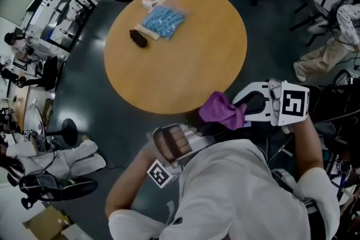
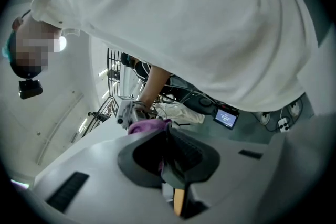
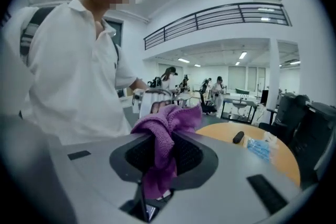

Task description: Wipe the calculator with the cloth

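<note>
Table (image 1: 185, 64) not in play. Left gripper (image 2: 169, 157) is clamped on what reads as the calculator (image 1: 171, 142), held off the table at chest level. Right gripper (image 3: 160, 155) pinches the purple cloth (image 1: 222, 111) just right of it. Wipe goes leftward.

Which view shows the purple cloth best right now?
The right gripper view: the purple cloth fills its centre, clamped in the jaws of the right gripper. The head view shows it smaller, bunched at that gripper's tip. The left gripper view catches only a purple sliver beyond its own jaws.
</note>
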`<state>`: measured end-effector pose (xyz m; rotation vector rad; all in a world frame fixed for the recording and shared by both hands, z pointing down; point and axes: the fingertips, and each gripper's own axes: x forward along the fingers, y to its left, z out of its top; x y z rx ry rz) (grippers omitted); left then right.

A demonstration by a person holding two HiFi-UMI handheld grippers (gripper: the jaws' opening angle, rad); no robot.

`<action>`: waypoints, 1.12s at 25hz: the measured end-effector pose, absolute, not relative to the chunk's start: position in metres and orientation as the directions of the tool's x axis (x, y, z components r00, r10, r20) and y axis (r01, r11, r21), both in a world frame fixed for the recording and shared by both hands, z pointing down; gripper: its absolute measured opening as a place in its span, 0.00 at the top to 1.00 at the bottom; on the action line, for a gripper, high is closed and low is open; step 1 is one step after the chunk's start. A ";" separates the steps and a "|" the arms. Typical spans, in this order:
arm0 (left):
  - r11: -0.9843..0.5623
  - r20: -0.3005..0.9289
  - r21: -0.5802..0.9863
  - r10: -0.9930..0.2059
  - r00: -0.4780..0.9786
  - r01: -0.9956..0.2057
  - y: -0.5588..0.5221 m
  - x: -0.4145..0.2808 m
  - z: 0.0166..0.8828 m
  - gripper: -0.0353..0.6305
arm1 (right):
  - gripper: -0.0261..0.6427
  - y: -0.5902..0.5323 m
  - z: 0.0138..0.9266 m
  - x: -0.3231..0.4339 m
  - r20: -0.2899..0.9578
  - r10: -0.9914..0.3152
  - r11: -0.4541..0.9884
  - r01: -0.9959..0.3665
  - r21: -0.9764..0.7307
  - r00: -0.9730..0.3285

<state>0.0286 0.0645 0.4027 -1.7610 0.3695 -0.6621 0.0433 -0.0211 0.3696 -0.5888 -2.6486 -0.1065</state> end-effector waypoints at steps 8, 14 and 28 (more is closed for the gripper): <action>-0.299 0.249 -0.949 -0.506 0.826 0.103 0.078 0.044 0.402 0.88 | 0.83 -0.034 0.423 0.026 0.450 0.448 0.890 0.431 -0.146 -0.773; -0.307 0.198 -0.951 -0.512 0.836 0.037 0.079 0.045 0.388 0.88 | 0.83 -0.045 0.466 0.013 0.478 0.477 0.879 0.416 -0.234 -0.738; -0.529 0.066 -0.713 -0.705 0.707 -0.460 0.018 -0.007 0.373 0.88 | 0.83 -0.166 0.478 0.047 0.221 -0.061 0.947 -0.126 -0.294 -0.973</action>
